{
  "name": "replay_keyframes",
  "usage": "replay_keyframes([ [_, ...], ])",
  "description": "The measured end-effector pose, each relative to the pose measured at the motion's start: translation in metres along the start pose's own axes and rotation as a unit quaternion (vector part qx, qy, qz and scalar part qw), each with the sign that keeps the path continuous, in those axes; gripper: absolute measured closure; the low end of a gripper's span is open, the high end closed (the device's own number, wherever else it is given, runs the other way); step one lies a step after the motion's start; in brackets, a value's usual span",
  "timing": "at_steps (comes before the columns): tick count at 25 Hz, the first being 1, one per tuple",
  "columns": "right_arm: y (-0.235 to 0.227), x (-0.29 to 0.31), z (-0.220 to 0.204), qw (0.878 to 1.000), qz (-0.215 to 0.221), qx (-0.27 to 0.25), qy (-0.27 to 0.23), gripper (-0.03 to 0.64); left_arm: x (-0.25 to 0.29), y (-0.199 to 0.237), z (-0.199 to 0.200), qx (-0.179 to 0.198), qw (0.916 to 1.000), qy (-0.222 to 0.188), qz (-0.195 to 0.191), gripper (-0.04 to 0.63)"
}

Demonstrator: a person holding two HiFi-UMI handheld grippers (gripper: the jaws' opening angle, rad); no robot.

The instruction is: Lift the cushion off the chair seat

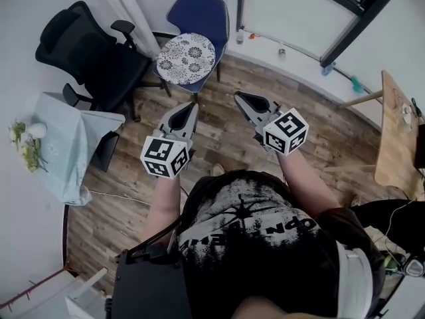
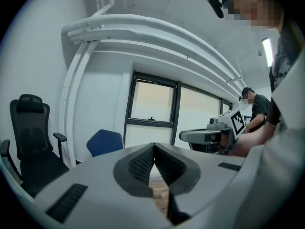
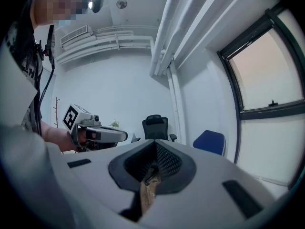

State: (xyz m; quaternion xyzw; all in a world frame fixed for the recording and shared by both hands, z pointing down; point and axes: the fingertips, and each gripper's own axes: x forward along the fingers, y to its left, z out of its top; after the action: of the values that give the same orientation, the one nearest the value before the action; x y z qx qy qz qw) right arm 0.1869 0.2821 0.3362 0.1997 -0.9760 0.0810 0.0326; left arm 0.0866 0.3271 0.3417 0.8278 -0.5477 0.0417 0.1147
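A round white cushion with a dark floral print lies on the seat of a blue chair by the window wall. My left gripper is held in the air short of the chair, pointing toward it, jaws shut and empty. My right gripper hovers beside it, a little to the right, also shut with nothing in it. In the left gripper view the pads meet at the tip, with the blue chair beyond. In the right gripper view the blue chair stands to the right of the shut tip.
A black office chair stands left of the blue chair. A small table with a pale cloth and flowers sits at the left wall. A wooden desk is at the right. Another person stands far off.
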Motion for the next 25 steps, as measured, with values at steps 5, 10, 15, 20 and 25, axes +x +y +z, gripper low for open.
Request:
replay_keyframes([
  [5,0.003,0.04,0.002,1.0,0.002,-0.004,-0.003,0.6,0.0,0.037,0.003,0.006,1.0,-0.003,-0.003,0.583],
  [10,-0.001,0.07,0.005,1.0,-0.001,-0.007,-0.006,0.6,0.004,0.066,0.009,0.012,0.9999,-0.006,-0.005,0.583],
  [15,-0.008,0.09,0.003,1.0,-0.007,-0.008,0.0,0.6,0.009,0.089,0.009,0.006,0.9999,-0.005,-0.006,0.583],
  [20,-0.024,0.102,-0.003,1.0,-0.015,-0.004,0.012,0.6,0.023,0.106,0.003,-0.003,0.9999,0.001,-0.011,0.583],
  [25,-0.047,0.118,-0.007,1.0,-0.017,0.0,0.021,0.6,0.045,0.122,0.0,-0.013,0.9998,0.008,-0.011,0.583],
])
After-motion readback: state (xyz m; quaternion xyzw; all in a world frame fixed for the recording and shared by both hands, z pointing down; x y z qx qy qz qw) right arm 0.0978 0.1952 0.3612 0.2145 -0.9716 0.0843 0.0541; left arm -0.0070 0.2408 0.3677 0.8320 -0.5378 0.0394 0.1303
